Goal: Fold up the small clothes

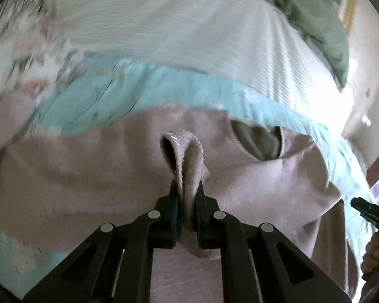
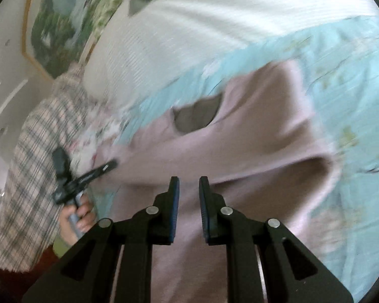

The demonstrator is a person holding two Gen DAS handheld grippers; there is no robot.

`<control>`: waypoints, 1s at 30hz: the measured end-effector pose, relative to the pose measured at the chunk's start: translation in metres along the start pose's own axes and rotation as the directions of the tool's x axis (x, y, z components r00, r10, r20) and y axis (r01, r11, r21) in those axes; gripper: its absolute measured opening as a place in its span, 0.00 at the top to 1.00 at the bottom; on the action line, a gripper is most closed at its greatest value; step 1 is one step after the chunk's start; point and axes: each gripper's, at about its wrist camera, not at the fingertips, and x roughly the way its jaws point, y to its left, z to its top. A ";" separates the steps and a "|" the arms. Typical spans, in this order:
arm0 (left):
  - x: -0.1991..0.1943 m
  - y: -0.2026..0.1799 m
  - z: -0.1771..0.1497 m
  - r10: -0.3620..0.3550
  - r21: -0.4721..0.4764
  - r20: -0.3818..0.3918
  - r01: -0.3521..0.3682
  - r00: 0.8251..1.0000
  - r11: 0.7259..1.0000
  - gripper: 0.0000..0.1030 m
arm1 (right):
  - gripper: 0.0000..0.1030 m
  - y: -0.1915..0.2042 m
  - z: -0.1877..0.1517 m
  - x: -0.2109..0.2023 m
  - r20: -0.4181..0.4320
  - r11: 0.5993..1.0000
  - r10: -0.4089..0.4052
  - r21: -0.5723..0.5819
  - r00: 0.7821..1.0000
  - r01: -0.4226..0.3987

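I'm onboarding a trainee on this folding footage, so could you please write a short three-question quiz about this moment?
1. True or false: the left gripper is shut on a fold of the pink garment.
2. What is the right gripper doing? A) gripping the garment B) open, holding nothing C) gripping the white pillow
3. What colour is the sheet under the garment?

Key: 1 true. 2 B; its fingers stand apart above the garment. 3 light blue, with a faint pattern.

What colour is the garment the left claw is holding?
Pale pink garment, clearest in the left wrist view.
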 end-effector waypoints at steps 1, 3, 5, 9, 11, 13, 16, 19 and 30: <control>0.005 0.009 -0.004 0.015 -0.028 -0.012 -0.015 1.000 0.999 0.91 | 0.83 -0.005 0.005 -0.002 0.005 1.000 -0.024 0.012 1.000 0.024; 0.009 0.016 -0.009 0.044 -0.047 -0.025 -0.046 0.999 0.998 0.91 | 0.83 -0.017 0.018 -0.004 0.022 0.997 -0.076 0.029 0.997 0.075; 0.011 0.022 -0.016 0.060 -0.073 -0.021 -0.062 0.998 0.995 0.91 | 0.81 -0.031 0.034 -0.001 0.039 0.987 -0.157 0.037 0.987 0.156; 0.002 0.033 -0.023 0.079 -0.117 0.010 -0.077 0.997 0.990 0.91 | 0.48 -0.053 0.059 0.018 0.010 0.975 -0.220 0.048 0.975 0.219; 0.003 0.035 -0.024 0.072 -0.127 0.004 -0.071 0.997 0.989 0.91 | 0.48 -0.056 0.070 0.039 -0.032 0.972 -0.232 0.012 0.972 0.233; 0.004 0.033 -0.024 0.075 -0.119 -0.002 -0.075 0.997 0.990 0.91 | 0.48 -0.062 0.077 0.063 -0.079 0.964 -0.266 -0.010 0.961 0.266; 0.005 0.025 -0.021 0.087 -0.092 -0.008 -0.087 0.996 0.992 0.91 | 0.49 -0.075 0.078 0.097 -0.175 0.959 -0.282 -0.019 0.943 0.283; 0.005 0.022 -0.019 0.087 -0.080 -0.010 -0.087 0.996 0.993 0.91 | 0.92 -0.077 0.082 0.097 -0.180 0.966 -0.259 -0.039 0.949 0.256; 0.022 -0.005 -0.026 0.048 -0.010 -0.041 -0.048 0.998 0.999 0.89 | 0.92 -0.083 0.082 0.077 -0.135 0.916 -0.394 -0.130 0.909 0.378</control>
